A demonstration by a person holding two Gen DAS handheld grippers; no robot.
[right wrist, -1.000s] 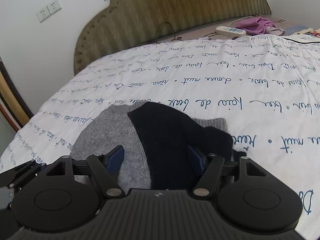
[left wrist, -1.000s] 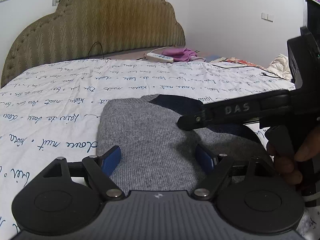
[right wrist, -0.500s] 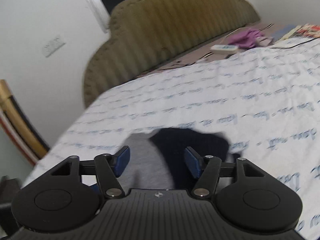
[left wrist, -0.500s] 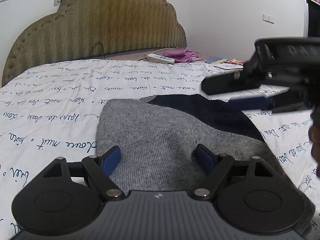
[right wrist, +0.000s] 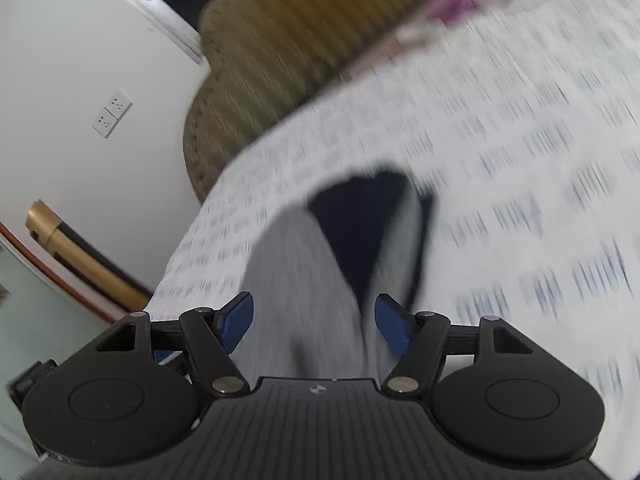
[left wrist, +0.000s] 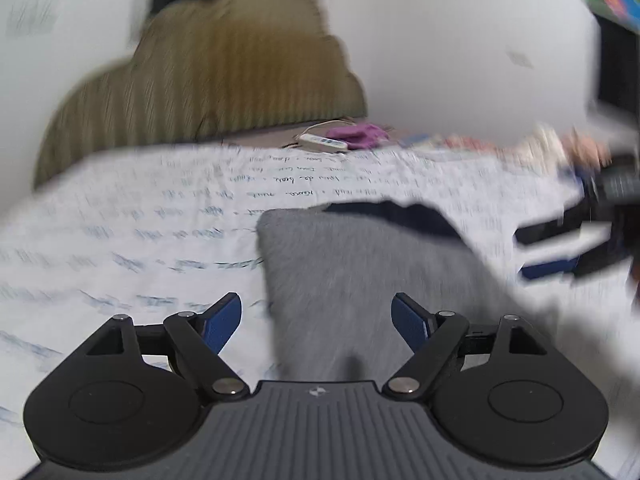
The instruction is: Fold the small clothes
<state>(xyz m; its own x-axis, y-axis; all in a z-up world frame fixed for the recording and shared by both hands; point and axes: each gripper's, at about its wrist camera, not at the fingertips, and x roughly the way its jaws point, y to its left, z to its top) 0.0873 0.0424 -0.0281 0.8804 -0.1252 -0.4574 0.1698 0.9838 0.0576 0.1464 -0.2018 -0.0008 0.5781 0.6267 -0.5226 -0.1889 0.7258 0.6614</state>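
Note:
A small grey knit garment with a navy part lies folded on the white printed bedsheet. My left gripper hovers open above its near left edge, with nothing between the blue pads. My right gripper shows at the right edge of the left wrist view, off to the garment's right side. In the tilted, blurred right wrist view the grey cloth and navy part lie beyond my right gripper. Its jaws are closing a little, apart, with nothing held.
A padded olive headboard stands at the far end of the bed. A white remote-like unit and a purple cloth lie beside it. A wall socket and brown wooden furniture are left of the bed.
Both grippers have drawn back and risen from the garment, which looks smaller now. The right wrist view has rolled to one side. Both views are now motion-blurred.

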